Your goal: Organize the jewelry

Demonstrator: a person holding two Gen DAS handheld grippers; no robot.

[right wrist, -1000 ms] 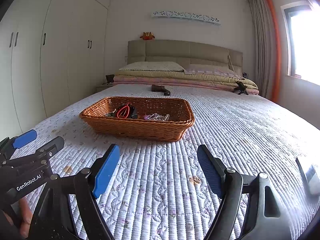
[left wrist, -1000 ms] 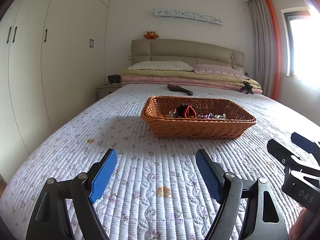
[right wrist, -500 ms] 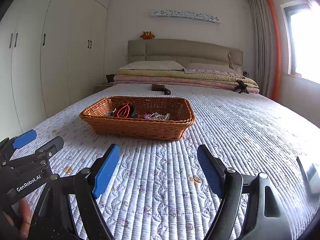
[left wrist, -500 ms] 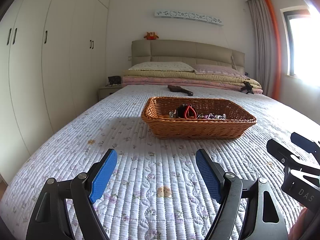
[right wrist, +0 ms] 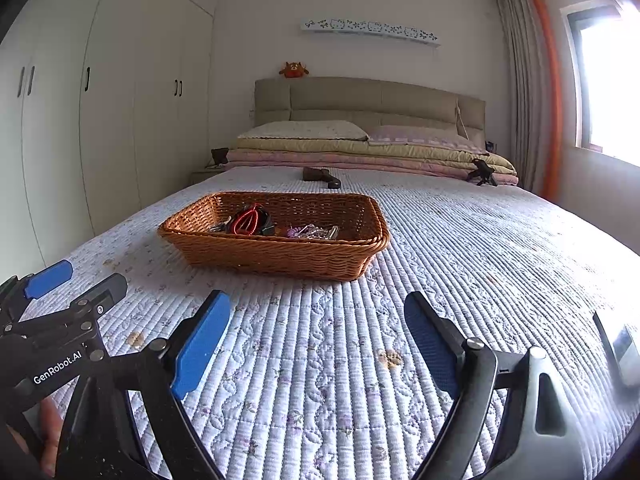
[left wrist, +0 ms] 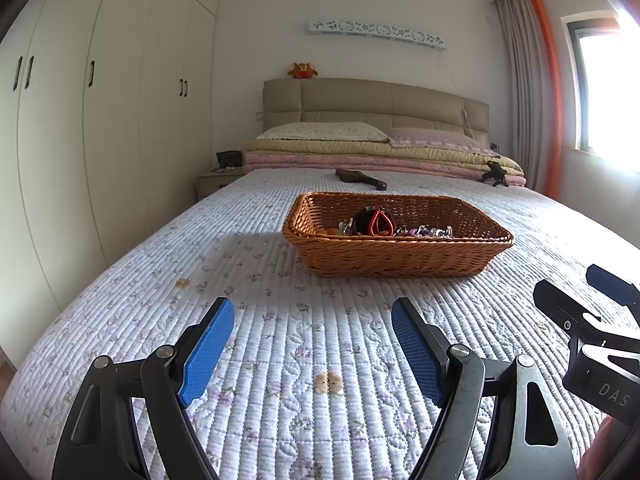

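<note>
Hovering low over the quilted bed, the left tongs stand spread wide with nothing between the blue pads, and the right tongs are spread the same way, equally empty. Each pair shows at the edge of the other's view, so they sit side by side near the foot of the bed.

Over the last second almost nothing has shifted: both views have only drifted slightly, and the tongs have kept their wide spread and their place well short of the basket. For the task that means no piece has been taken up or set down in this stretch.

Farther up the bed, well apart from both tongs, sits the wicker basket. Its long axis runs across the bed, left to right, with one long wall facing the tongs. The jewelry lies inside it in a loose cluster along the bottom: a red looped cord over something dark, and pale, glinting pieces just beside it to the right. Which way each piece points is too small to tell.

With everything already in the basket, the scene fits either a gathering that is finished or a sorting yet to come.

Beyond the basket a dark brush-like object lies near the folded blankets.
</note>
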